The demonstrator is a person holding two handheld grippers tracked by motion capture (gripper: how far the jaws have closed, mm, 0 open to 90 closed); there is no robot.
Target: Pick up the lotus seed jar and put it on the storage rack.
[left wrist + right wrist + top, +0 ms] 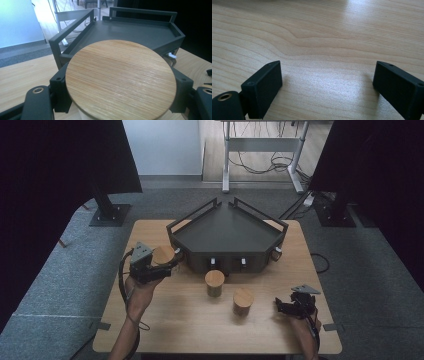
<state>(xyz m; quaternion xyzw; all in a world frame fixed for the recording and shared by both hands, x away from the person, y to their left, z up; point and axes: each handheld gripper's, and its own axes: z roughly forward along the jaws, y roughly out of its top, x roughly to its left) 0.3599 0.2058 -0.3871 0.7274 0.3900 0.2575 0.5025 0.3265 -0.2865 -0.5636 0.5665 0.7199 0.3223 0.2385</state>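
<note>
My left gripper [167, 262] is shut on a round jar with a wooden lid [163, 254], held just left of the dark five-sided tray [225, 227]. In the left gripper view the wooden lid [120, 77] sits between the two black jaws, with the tray's rail [72, 30] right behind it. Two more wooden-lidded jars stand on the table: one [214, 282] in front of the tray, the other [243, 300] a little nearer and to its right. My right gripper [281, 307] rests low at the table's right front, open, with bare wood [327, 82] between its jaws.
The tray has raised rails and small white knobs [212, 261] on its front face. The wooden table [190, 320] ends close behind my right hand. Black stands [107, 210] and a desk frame [260, 155] are on the floor beyond.
</note>
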